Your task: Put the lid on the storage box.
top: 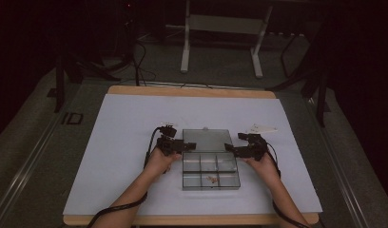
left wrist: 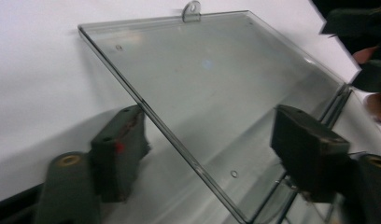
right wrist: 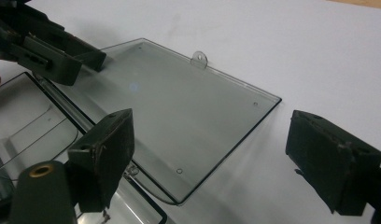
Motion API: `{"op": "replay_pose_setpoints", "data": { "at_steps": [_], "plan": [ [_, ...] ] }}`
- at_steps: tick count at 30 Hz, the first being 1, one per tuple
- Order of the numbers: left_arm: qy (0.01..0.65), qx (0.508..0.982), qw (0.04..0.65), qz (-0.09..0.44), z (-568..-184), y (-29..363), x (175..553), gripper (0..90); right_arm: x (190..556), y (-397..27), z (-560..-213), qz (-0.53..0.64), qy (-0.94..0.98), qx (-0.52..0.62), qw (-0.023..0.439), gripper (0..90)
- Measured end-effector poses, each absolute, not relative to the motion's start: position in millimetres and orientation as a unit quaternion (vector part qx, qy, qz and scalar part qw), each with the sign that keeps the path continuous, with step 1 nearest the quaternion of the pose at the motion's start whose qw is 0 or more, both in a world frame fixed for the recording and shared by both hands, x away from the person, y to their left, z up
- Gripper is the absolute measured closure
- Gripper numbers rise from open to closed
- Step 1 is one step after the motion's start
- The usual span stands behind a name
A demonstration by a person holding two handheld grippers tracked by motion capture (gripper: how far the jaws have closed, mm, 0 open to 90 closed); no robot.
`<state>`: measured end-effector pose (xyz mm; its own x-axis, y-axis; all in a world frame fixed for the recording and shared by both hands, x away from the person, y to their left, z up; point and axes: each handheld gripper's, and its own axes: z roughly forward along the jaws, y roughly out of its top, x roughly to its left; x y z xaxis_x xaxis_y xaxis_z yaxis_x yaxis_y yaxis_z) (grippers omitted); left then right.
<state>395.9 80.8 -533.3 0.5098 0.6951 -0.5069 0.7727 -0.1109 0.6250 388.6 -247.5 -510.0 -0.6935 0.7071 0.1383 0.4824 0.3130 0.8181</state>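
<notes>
Clear, stiff plastic, the box (top: 211,171) lies mid-table, its lid (top: 205,139) open flat on the far side, light and slippery, best pinched at its side edges, which the left gripper (top: 191,146) and right gripper (top: 228,148) flank wide open, empty.

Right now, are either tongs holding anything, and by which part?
Nothing is held. Left tongs straddle the side edge of the open clear lid; right tongs straddle its opposite edge; both sets of jaws stand apart.

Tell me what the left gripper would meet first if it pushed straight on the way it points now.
Probably the open clear lid of the compartment box: the left gripper has its open jaws either side of the lid's near edge. Depth is hard to judge.
</notes>
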Motion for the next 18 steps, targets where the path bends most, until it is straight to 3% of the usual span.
{"op": "replay_pose_setpoints", "data": {
  "at_steps": [10, 12, 18],
  "plan": [
    [0.46, 0.756, 0.465, 0.02, -520, 78, 384, 45.9, 388, -246, -510, 0.453, 0.8, 0.373, 0.124, 15.8],
    [0.452, 0.759, 0.467, 0.031, -518, 78, 382, 47.6, 388, -247, -509, 0.456, 0.798, 0.372, 0.126, 22.1],
    [0.441, 0.761, 0.474, 0.051, -514, 80, 376, 53.9, 387, -248, -506, 0.46, 0.798, 0.369, 0.128, 27.1]
  ]
}}
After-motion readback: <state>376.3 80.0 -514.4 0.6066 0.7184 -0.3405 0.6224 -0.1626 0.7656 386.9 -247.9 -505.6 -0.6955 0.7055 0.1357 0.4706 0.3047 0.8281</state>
